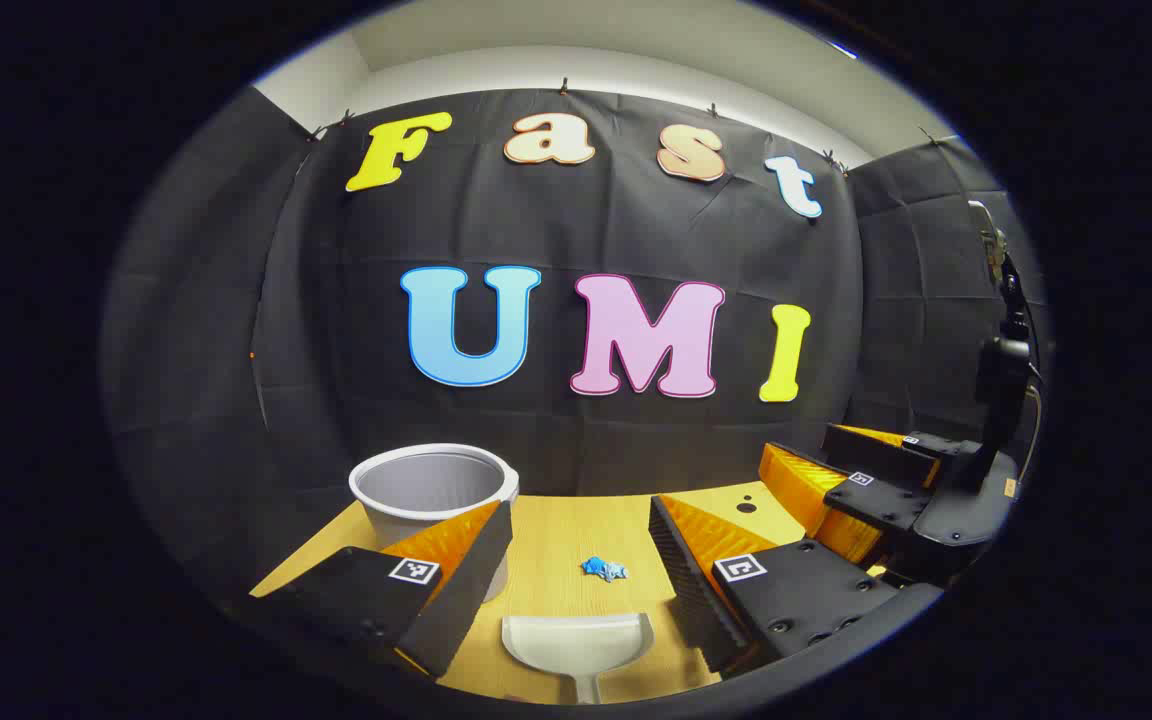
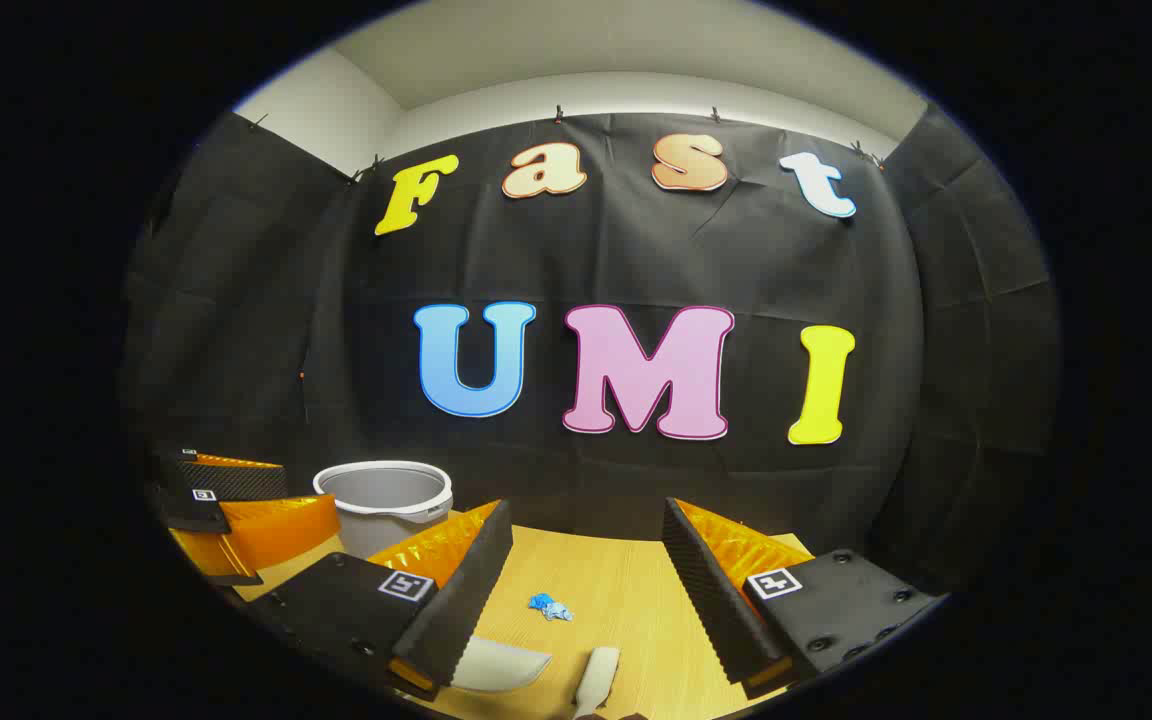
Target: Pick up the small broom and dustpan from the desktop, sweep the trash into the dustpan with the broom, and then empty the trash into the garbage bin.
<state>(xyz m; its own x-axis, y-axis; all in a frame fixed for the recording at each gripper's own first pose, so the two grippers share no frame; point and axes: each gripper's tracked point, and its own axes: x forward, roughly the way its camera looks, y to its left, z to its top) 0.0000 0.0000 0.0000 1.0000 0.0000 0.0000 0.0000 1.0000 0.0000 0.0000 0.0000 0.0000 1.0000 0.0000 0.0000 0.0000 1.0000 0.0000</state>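
**Two claws spread wide above the desktop, dustpan and trash below them**

Both grippers hang over the wooden desktop (image 1: pixel 556 520) with nothing between their fingers. In the left gripper view, the left gripper (image 1: pixel 581 565) has its jaws set wide apart, and the pale dustpan (image 1: pixel 578 640) lies flat on the wood right in the gap between them, low in the picture, its open mouth facing away toward the booth wall and its handle running down toward the camera. Neither finger touches it. Just beyond the pan's mouth, apart from it, sits a small crumpled blue piece of trash (image 1: pixel 604 569), also in line with the open gap. The grey garbage bin (image 1: pixel 433 487) stands upright on the far left part of the desktop, partly hidden behind the left finger of this claw. Off to the right of the same view, the other gripper appears farther away, its fingers also parted.

In the right gripper view, the right gripper (image 2: pixel 586 585) is likewise spread wide and holds nothing. The blue trash (image 2: pixel 549 606) lies on the wood between its fingers, nearer the left one. Below it, at the bottom edge, a pale handle-like piece that seems to be the broom (image 2: pixel 596 680) lies in the gap, untouched; beside it the dustpan (image 2: pixel 496 665) peeks out from behind the left finger. The garbage bin (image 2: pixel 383 495) stands at the left, with the left gripper (image 2: pixel 236 510) just beside it.
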